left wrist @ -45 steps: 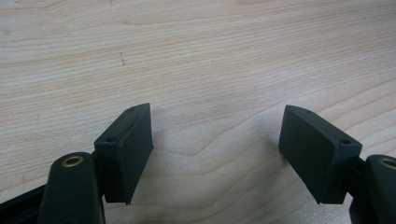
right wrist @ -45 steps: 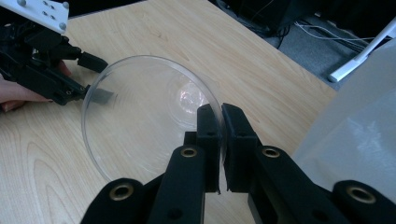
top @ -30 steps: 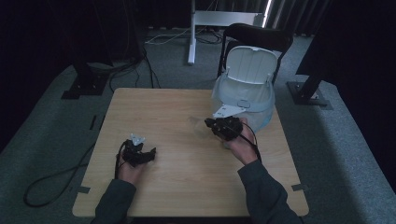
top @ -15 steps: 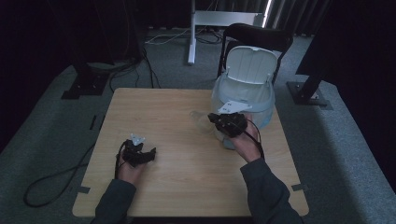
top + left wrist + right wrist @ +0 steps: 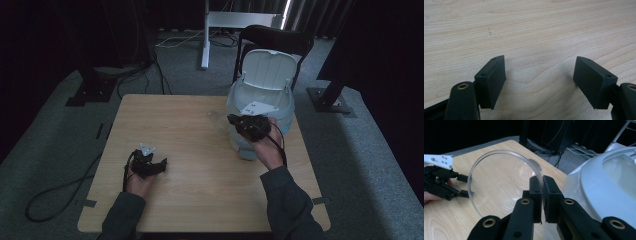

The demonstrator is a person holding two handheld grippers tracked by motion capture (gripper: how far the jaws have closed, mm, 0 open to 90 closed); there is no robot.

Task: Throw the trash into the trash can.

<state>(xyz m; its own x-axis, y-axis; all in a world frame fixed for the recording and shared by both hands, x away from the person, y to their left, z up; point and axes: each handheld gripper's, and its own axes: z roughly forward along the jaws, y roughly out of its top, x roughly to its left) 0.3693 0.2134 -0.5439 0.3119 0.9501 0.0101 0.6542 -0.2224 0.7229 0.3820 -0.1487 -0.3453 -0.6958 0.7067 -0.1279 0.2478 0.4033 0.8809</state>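
My right jaws are pinched on the rim of the clear bowl, held above the bench beside the open white bin, so I should keep the grip firm and lift slowly while my left gripper rests wide open.

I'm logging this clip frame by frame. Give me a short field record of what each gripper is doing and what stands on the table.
surface: light wooden table
right gripper: shut on the rim of a clear plastic bowl, held tilted above the table
left gripper: open, nothing between its jaws, low over bare wood
beside the bowl: white bin with raised hinged lid, at the table's far right
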